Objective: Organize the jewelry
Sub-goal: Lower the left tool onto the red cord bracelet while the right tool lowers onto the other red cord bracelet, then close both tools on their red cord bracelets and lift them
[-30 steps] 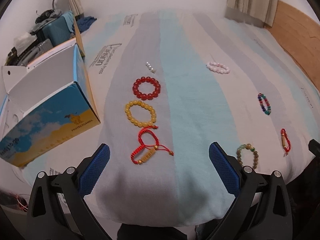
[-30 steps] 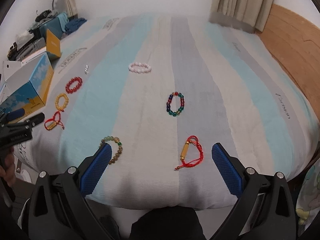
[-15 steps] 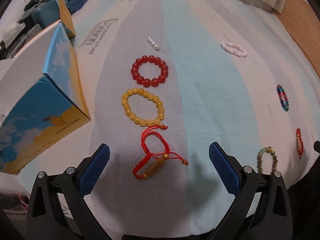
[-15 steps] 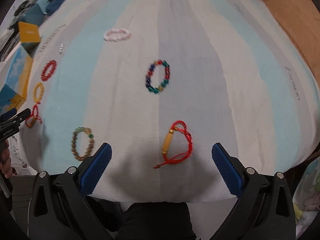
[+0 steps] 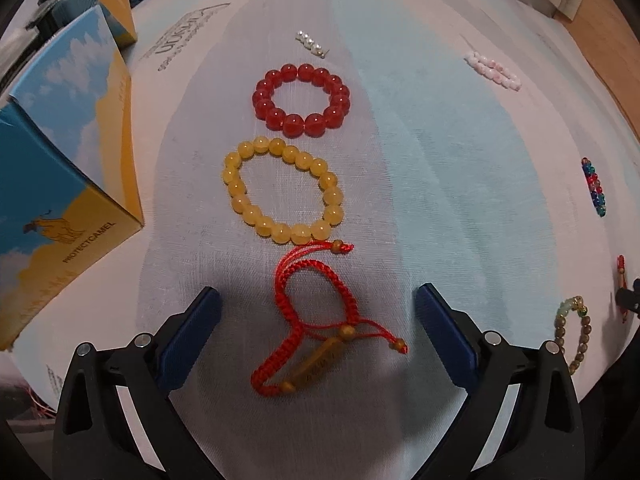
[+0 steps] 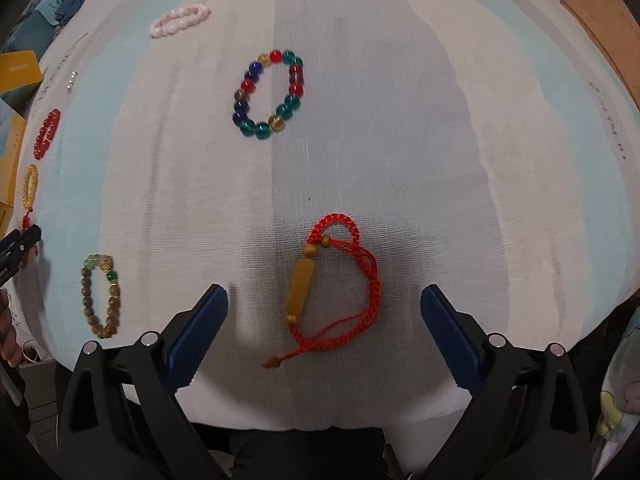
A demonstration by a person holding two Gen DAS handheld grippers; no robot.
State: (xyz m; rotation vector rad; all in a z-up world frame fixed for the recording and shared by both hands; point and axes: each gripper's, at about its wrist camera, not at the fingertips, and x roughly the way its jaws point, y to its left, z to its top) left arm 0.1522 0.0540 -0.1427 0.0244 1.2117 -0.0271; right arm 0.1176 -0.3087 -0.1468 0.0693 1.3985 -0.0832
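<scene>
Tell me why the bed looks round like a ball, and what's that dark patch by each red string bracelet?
Both wrist views use a fisheye lens, which bulges the flat bedsheet and darkens the corners. Left view: a soft shadow surrounds the red cord bracelet between the open left gripper. Right view: the same under the right gripper; the pink bracelet looks slightly smeared.

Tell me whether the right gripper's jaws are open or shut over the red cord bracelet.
Open. The right gripper straddles the red cord bracelet, both blue pads clear of it; the jaws have just been closing slightly.
</scene>
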